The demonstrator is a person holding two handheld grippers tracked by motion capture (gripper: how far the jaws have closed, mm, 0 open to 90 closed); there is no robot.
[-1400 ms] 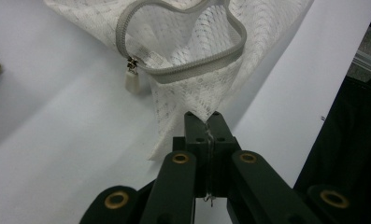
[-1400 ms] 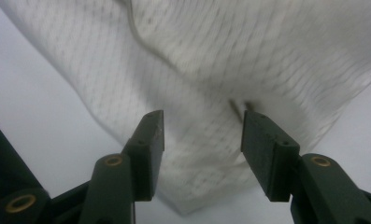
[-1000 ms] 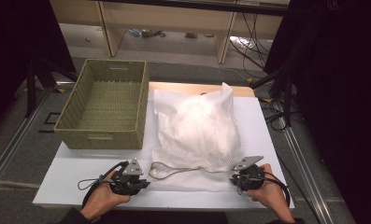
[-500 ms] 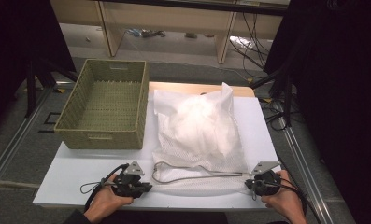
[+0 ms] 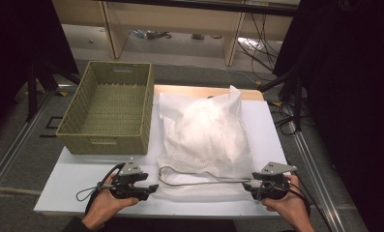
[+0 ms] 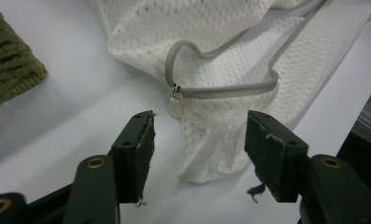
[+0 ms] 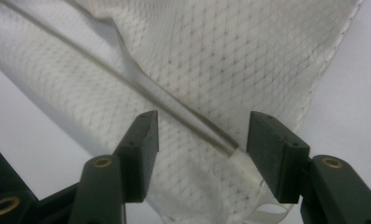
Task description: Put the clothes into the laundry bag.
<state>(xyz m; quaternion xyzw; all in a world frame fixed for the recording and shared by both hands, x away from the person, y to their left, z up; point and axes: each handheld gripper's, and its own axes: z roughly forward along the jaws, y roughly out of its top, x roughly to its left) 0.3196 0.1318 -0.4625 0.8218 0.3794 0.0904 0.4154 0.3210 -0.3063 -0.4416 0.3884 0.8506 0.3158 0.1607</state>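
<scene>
A white mesh laundry bag (image 5: 206, 135), stuffed and bulging, lies on the white table (image 5: 73, 179). Its grey zip (image 5: 194, 182) runs along the near edge. My left gripper (image 5: 153, 188) sits at the zip's left end, open, and its jaws have just been opening. In the left gripper view the zip pull (image 6: 175, 105) and a bag corner (image 6: 211, 154) lie loose ahead of and between my left gripper's (image 6: 199, 128) jaws. At the right end, my right gripper (image 5: 246, 186) has also just been opening. The zip's end (image 7: 192, 123) lies untouched between my right gripper's (image 7: 202, 128) pads.
An empty green wicker basket (image 5: 102, 144) stands on the table's left half, close beside the bag. A wooden board (image 5: 199, 90) shows behind the bag. Dark stands and cables flank the table on both sides.
My right gripper has slid a little to the right along the bag's near edge, and the zip now lies drawn out straighter. The jaws of both grippers stand apart now.
</scene>
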